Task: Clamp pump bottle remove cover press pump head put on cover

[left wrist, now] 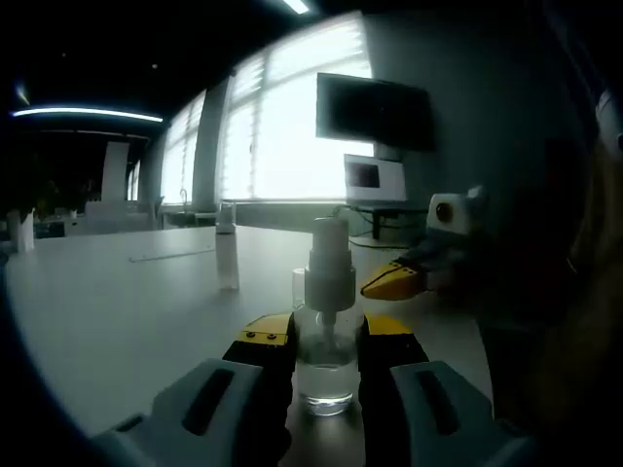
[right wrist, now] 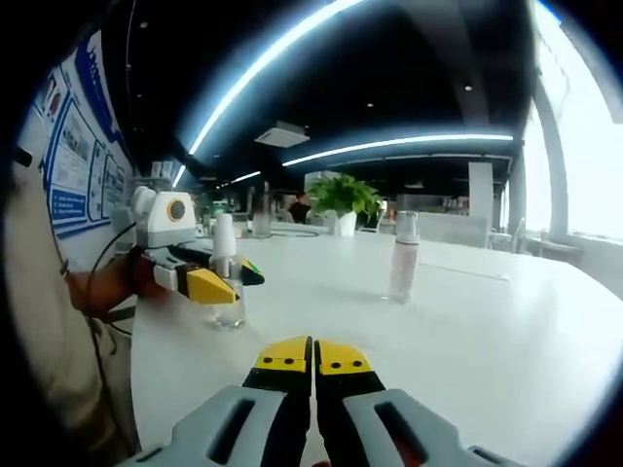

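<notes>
So in the left gripper view, the left gripper (left wrist: 327, 342) has its jaws closed around a small clear pump bottle (left wrist: 328, 331) standing upright on the white table (left wrist: 117, 311), just below the middle of the picture. The yellow tips sit snug against both sides of the glass body, and the white pump head pokes up above them with no cover on it. Over at about 3 o'clock the right gripper (left wrist: 391, 282) comes in, yellow tip pointing toward the bottle but not touching it. At roughly 10 o'clock, well back on the table, stands a second slim bottle (left wrist: 227, 255) with its clear cover on. A dark monitor (left wrist: 375, 112) hangs on the wall around 1 o'clock, next to bright windows.

Right gripper view: the right gripper (right wrist: 313, 358) sits at 6 o'clock with its jaws pressed fully together, nothing between them. At 9 o'clock the left gripper (right wrist: 209, 282) is clamped on the pump bottle (right wrist: 226, 287), a person's hand behind it. The second slim bottle (right wrist: 403, 255) stands around 2 o'clock, well apart. A green plant (right wrist: 343, 197) sits far back near 12 o'clock.
</notes>
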A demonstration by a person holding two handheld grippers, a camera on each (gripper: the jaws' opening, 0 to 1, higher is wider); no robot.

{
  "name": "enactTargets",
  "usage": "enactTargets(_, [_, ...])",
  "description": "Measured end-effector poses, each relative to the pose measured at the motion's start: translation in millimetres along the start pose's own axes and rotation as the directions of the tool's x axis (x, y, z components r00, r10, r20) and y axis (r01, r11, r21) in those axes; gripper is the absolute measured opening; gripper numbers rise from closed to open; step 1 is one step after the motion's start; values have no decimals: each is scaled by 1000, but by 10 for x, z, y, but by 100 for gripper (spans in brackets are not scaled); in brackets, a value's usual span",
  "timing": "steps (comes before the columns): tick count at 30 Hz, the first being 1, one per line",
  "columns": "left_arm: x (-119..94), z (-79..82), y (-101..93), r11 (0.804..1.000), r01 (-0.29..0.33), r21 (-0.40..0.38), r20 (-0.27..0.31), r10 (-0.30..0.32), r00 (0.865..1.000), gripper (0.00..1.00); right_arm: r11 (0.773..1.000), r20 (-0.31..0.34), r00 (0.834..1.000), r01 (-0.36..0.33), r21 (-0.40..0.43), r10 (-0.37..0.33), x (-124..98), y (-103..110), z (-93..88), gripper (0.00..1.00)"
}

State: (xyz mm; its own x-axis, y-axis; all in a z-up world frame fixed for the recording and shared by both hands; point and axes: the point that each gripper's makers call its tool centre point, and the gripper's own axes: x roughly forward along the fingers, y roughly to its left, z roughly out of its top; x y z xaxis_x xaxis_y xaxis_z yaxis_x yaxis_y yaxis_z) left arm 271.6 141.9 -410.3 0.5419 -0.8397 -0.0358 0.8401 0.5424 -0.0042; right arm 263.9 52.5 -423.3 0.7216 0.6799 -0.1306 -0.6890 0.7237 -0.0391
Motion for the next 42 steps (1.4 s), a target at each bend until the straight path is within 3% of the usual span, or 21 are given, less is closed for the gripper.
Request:
enactTargets(7, [1, 2, -8, 1000, 1, -1, 0, -1, 1000, 16, 1000, -4, 1000, 3, 7, -3, 6, 39, 42, 0])
enactTargets(18, [0, 1, -1, 1000, 2, -2, 0, -2, 1000, 16, 1000, 20, 1000, 18, 4, -18, -11, -62, 153, 2])
enactTargets(26, [0, 0, 3, 1000, -1, -5, 0, 1, 1000, 16, 999, 12, 999, 43, -4, -43, 26, -113, 139, 5])
enactTargets(31, [3, -3, 14, 1000, 1, -7, 0, -1, 1000, 16, 996, 55, 995, 87, 10, -87, 34, -215, 244, 5])
enactTargets(42, [6, -5, 10, 1000, -1, -11, 0, 1, 1000, 16, 994, 60, 992, 113, -11, -112, 121, -224, 306, 14])
